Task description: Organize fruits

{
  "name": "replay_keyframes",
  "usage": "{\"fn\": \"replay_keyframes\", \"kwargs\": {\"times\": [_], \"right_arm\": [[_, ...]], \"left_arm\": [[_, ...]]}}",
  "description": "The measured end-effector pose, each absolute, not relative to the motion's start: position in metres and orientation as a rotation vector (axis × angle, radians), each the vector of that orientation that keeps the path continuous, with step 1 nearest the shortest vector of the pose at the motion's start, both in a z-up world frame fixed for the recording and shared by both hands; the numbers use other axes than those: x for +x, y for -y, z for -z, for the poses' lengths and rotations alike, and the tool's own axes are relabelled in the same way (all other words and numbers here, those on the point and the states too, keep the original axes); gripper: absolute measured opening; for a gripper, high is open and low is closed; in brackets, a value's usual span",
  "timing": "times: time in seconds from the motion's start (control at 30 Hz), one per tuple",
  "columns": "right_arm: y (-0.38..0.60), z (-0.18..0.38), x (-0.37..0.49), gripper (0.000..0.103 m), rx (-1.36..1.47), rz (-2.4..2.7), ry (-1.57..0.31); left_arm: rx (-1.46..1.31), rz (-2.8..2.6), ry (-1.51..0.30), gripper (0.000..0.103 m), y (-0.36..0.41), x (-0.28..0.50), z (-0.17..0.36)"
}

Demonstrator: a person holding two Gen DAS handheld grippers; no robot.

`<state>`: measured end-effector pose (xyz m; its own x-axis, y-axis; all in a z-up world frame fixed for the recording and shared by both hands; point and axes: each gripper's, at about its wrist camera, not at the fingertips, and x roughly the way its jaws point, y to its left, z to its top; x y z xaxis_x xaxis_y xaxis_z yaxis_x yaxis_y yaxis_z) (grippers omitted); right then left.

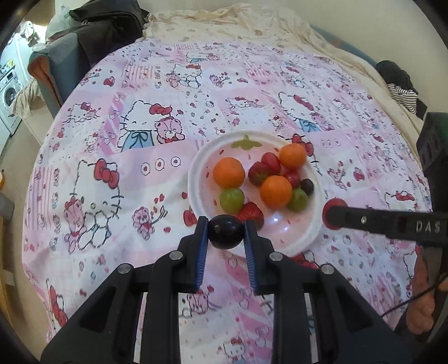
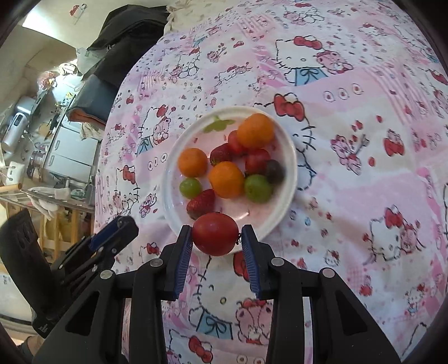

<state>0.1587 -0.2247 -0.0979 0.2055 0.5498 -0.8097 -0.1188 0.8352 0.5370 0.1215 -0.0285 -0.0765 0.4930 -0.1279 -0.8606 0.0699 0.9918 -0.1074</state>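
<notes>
Left claw [image 1: 225,231]: tight on a dark grape [image 1: 226,231], one blue pad on each side of it. Grape right at the tips, over the near rim of the white plate [image 1: 196,168].

Right claw [image 2: 215,234]: holding a red tomato [image 2: 215,233], bigger than the grape, so pads a bit wider apart. Tomato also right at the tips, over the near rim of the plate. Same claw seen from the left camera as a black finger [image 1: 372,221] coming in from the right, with the tomato [image 1: 334,203] poking out at its tip, just beside the right rim of the plate.

Plate on a pink cat-print bed cover [image 1: 112,156], near the middle. Still on the plate:
- three oranges [image 1: 229,172], one on the left, one in the middle, one at the far right
- two green grapes [image 1: 231,199], both on the near side
- two strawberries [image 1: 250,212], one near the rim by the dark grape, one in the middle
- two small red tomatoes [image 1: 271,162], between the oranges
- one more dark grape [image 1: 307,186] at the right side

All fruit on the plate close together, many touching. A green leaf picture [image 1: 246,143] on the far side of the plate.

Far off on the left, beside the bed: a dark bag [image 1: 112,25].
</notes>
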Motion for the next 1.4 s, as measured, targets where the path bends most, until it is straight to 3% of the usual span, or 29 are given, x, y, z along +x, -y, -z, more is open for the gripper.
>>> {"fn": "replay_keyframes", "kwargs": {"times": [0.63, 0.67, 0.73, 0.77, 0.8, 0.87, 1.17, 1.3, 1.4], "right_arm": [[0.221, 0.139, 0.181, 0.041, 0.468, -0.468, -1.399], [0.22, 0.139, 0.181, 0.044, 0.478, -0.477, -1.404], [0.222, 0.134, 0.18, 0.066, 0.504, -0.491, -1.378], [0.223, 0.131, 0.18, 0.074, 0.507, -0.489, -1.362], [0.224, 0.127, 0.18, 0.075, 0.507, -0.493, -1.343], [0.226, 0.12, 0.18, 0.075, 0.519, -0.507, -1.329], [0.241, 0.064, 0.157, 0.076, 0.412, -0.459, -1.125], [0.24, 0.028, 0.131, 0.09, 0.286, -0.433, -0.956], [0.242, 0.014, 0.111, 0.095, 0.223, -0.371, -0.874]], "left_arm": [[-0.176, 0.121, -1.12, 0.023, 0.025, 0.149, 0.127], [-0.18, 0.125, -1.124, 0.024, 0.025, 0.149, 0.127], [-0.192, 0.138, -1.119, 0.037, 0.025, 0.147, 0.125], [-0.203, 0.147, -1.109, 0.05, 0.024, 0.146, 0.123], [-0.211, 0.146, -1.099, 0.065, 0.023, 0.145, 0.12], [-0.222, 0.114, -1.07, 0.073, 0.02, 0.141, 0.112], [-0.138, -0.025, -0.922, 0.073, 0.0, 0.113, 0.052], [-0.105, -0.046, -0.84, 0.073, -0.007, 0.095, 0.022], [-0.102, -0.029, -0.79, 0.073, -0.011, 0.076, 0.005]]}}
